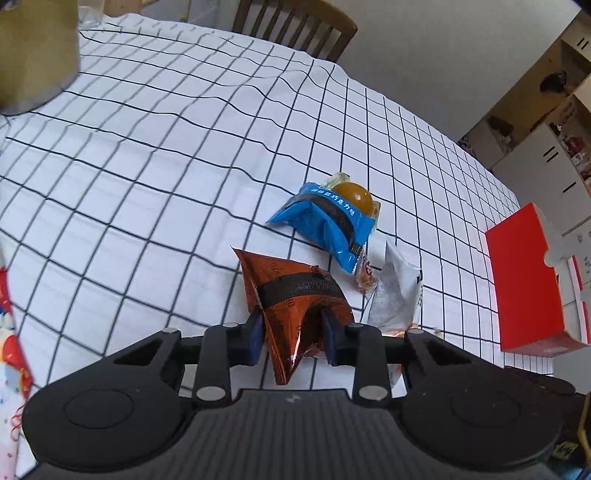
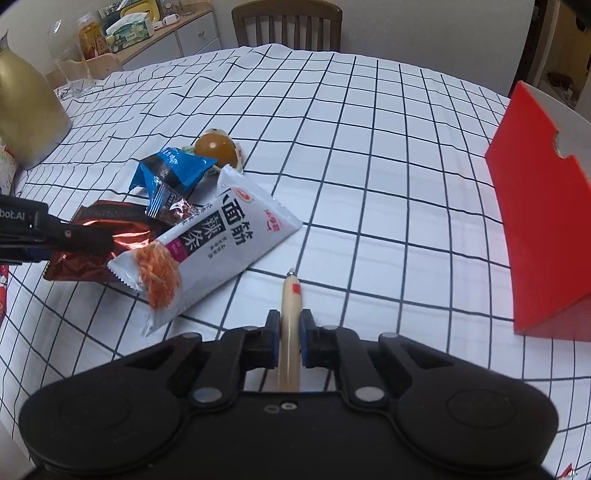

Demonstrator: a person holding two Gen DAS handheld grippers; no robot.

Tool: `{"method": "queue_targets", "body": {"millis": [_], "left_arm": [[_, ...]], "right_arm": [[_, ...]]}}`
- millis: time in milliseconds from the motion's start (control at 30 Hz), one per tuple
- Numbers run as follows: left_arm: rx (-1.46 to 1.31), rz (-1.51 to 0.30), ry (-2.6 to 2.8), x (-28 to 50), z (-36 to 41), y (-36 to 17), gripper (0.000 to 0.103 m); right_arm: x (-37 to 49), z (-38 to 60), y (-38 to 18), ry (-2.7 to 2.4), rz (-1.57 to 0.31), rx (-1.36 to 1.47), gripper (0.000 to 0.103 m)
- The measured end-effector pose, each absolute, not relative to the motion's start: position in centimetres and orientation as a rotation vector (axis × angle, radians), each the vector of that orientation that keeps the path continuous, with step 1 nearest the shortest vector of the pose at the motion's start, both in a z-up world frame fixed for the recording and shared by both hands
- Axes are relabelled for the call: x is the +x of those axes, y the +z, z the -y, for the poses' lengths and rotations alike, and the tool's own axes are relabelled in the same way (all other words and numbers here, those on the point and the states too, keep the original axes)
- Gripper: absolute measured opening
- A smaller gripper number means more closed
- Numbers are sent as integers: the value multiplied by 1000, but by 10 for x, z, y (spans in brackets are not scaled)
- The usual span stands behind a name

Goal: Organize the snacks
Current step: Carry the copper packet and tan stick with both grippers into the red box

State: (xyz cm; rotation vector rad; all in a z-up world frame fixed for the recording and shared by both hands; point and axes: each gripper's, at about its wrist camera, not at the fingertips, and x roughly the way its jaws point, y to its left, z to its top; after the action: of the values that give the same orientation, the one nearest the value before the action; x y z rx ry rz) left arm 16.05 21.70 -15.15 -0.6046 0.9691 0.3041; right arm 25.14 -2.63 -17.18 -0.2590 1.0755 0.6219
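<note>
My left gripper (image 1: 293, 332) is shut on a copper-brown foil snack packet (image 1: 291, 291), which also shows in the right wrist view (image 2: 110, 236) with the left gripper's fingers (image 2: 74, 236) on it. My right gripper (image 2: 290, 332) is shut on a pale sausage stick (image 2: 290, 317) with a red label. On the checked tablecloth (image 1: 147, 166) lie a blue packet (image 1: 325, 218) (image 2: 170, 170), a packed brown egg (image 1: 352, 194) (image 2: 216, 147) and a white spicy-strip packet (image 2: 221, 236) (image 1: 395, 291).
A red open box (image 1: 524, 280) (image 2: 546, 236) stands at the right. A gold-coloured container (image 1: 33, 51) (image 2: 26, 110) stands at the far left. A wooden chair (image 2: 286, 26) is behind the table. A sideboard with bottles (image 2: 122, 29) is at the back left.
</note>
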Motion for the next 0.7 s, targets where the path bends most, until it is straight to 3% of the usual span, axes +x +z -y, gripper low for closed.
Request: {"method": "queue_targets", "body": {"millis": [700], "left_arm": [[-642, -940, 348, 91, -183, -122, 28]], "right_arm": [[221, 107, -122, 631, -1012, -97, 8]]}}
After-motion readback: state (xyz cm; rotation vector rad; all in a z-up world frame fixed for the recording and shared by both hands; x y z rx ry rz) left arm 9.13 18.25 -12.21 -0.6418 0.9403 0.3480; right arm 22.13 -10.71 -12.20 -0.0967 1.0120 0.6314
